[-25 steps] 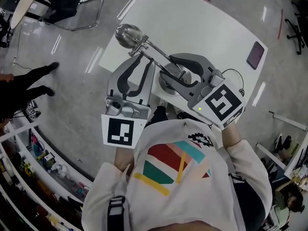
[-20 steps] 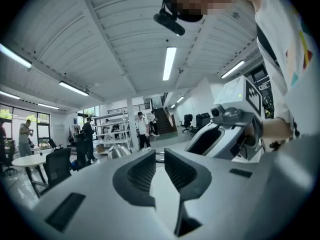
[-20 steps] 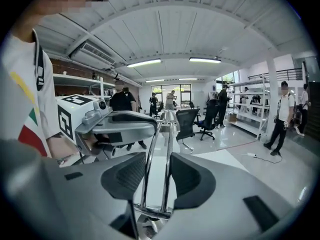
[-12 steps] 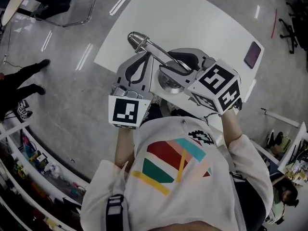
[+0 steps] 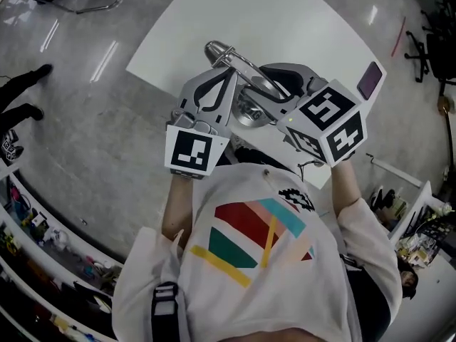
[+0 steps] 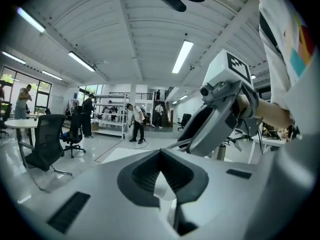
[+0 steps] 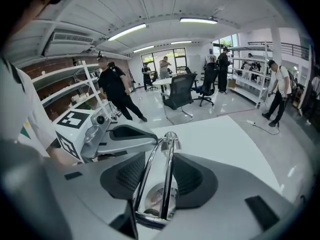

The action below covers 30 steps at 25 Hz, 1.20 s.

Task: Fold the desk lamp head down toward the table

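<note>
The chrome desk lamp stands near the front edge of the white table (image 5: 285, 20). Its head (image 5: 219, 50) sits at the far end of a twin-rod arm (image 7: 165, 164) that rises from the round base (image 5: 246, 110). My left gripper (image 5: 231, 73) comes in from the left and is shut on the upper arm just below the head; its tips (image 7: 150, 142) meet the rods there. My right gripper (image 7: 159, 184) is open and points down. Its jaws stand on either side of the lower rods, with the base (image 7: 152, 201) showing between them.
A purple phone (image 5: 369, 80) lies at the table's right edge. The table's left edge (image 5: 142, 63) drops to grey floor. A black office chair (image 7: 180, 91) and several standing people are beyond the table. Cluttered shelves (image 5: 28, 234) line the lower left.
My left jaws were open around the lamp arm and have since closed on it. Both grippers have sunk, and the lamp head has tipped lower, toward the table.
</note>
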Each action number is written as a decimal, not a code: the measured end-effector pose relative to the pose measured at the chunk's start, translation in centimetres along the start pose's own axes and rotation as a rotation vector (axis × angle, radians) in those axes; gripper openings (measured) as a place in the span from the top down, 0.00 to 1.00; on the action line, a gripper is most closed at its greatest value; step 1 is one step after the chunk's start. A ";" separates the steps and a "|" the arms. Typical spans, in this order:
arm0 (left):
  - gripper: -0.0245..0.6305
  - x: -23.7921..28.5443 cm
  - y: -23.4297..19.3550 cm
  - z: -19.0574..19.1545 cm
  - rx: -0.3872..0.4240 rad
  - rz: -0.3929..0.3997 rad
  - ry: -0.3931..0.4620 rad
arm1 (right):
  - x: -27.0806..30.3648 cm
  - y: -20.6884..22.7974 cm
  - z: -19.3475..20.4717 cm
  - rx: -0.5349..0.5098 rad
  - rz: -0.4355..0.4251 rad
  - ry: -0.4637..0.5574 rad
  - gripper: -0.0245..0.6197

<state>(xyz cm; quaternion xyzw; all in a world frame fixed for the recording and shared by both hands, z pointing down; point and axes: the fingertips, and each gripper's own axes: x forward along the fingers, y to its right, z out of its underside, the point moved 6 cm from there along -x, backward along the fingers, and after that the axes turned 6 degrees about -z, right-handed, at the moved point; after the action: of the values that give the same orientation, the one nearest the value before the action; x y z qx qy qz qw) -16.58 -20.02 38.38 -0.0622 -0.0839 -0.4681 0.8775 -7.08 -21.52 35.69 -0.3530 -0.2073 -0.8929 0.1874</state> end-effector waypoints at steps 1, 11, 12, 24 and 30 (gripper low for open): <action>0.89 0.1 -0.1 0.2 0.016 0.002 -0.006 | 0.3 0.0 -0.1 -0.013 0.020 -0.036 0.70; 0.90 0.7 0.4 2.6 0.032 0.062 -0.108 | 2.2 0.4 0.4 0.005 0.033 -0.246 0.70; 0.90 0.7 0.4 2.9 0.029 0.064 -0.106 | 2.3 0.5 0.5 0.017 0.028 -0.248 0.70; 0.90 0.6 0.7 3.0 0.008 0.076 -0.140 | 2.5 0.3 0.4 -0.002 0.050 -0.285 0.70; 0.90 0.3 0.4 3.4 -0.014 0.118 -0.197 | 2.5 0.1 1.4 0.074 0.032 -0.110 0.70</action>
<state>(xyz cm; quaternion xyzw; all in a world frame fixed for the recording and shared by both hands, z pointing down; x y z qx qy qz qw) -16.34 -19.42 41.79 -0.1188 -0.1626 -0.4077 0.8906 -8.01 -21.34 38.42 -0.3975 -0.2444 -0.8609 0.2027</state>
